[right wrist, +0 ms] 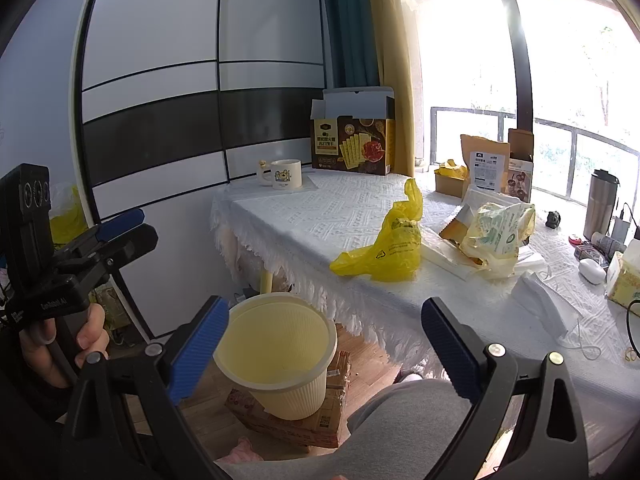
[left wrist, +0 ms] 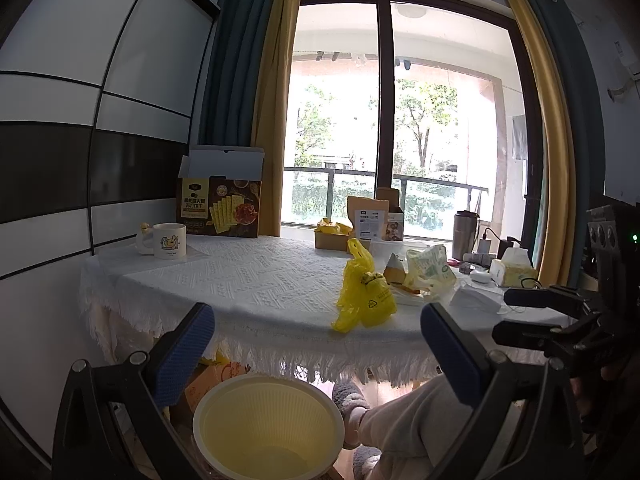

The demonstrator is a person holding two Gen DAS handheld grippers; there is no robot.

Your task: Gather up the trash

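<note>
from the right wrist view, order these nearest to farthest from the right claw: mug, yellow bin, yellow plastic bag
1. yellow bin, just below the right claw, on the floor
2. yellow plastic bag, near table edge
3. mug, far left corner

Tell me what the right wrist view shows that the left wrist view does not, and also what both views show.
Only the right wrist view shows the cardboard boxes under the yellow bin, the left gripper from the side with the hand holding it, and a white mouse.

Only the left wrist view shows the slippers on the floor and the right gripper from the side.

Both show the yellow bag near the table edge, the mug, the cracker box and the steel tumbler. Both grippers are open and empty.
</note>
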